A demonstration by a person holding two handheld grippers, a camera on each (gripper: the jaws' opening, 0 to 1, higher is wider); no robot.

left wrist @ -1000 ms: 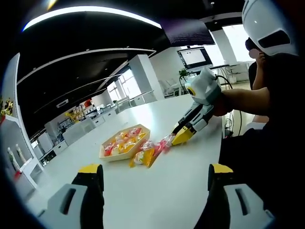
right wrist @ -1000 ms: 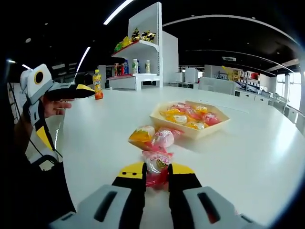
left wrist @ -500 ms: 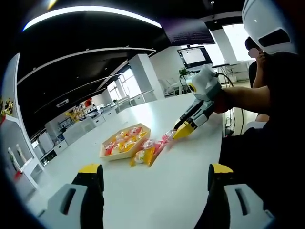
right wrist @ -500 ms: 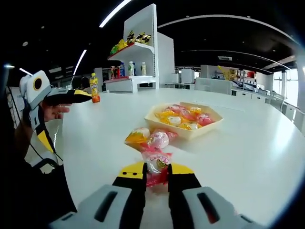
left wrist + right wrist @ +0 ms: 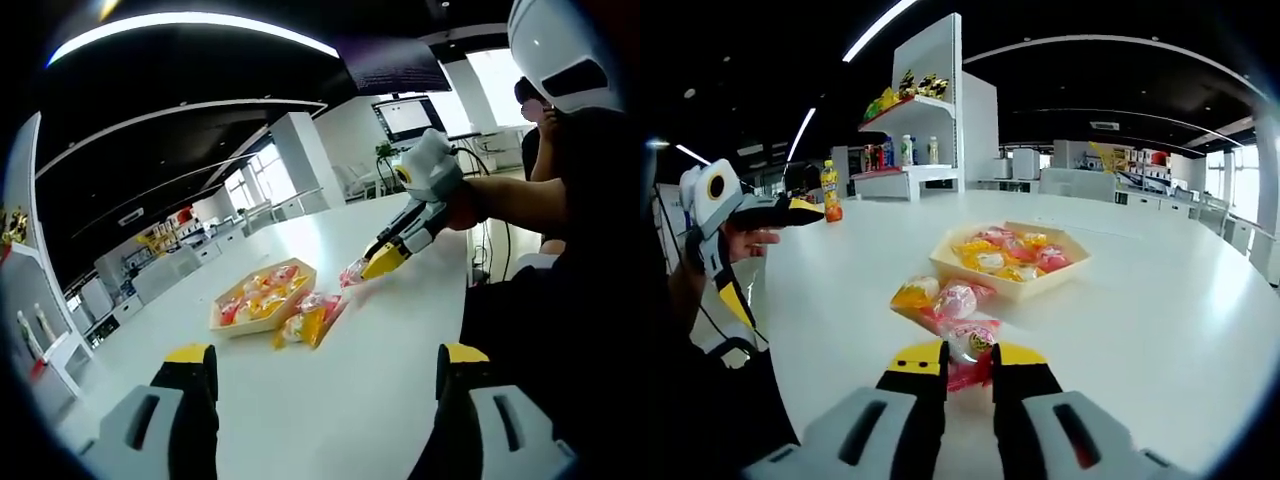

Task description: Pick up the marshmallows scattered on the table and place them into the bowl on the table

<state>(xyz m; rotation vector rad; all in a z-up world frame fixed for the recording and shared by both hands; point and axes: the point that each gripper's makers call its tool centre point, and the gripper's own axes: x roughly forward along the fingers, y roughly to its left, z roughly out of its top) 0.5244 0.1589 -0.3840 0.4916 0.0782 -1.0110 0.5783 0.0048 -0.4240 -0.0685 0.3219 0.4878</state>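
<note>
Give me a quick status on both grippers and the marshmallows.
Right gripper shut on a pink marshmallow packet, lifted off the table. Left gripper open, holding nothing. Two packets loose beside the bowl. Path to bowl looks clear.

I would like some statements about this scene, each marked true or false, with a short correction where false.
1. The right hand-held gripper holds a pink marshmallow packet. True.
2. The bowl is empty. False: it already contains several packets.
3. The left hand-held gripper is shut on a packet. False: its jaws stand wide apart, holding nothing.
4. Two packets lie on the table beside the bowl. True.
</note>
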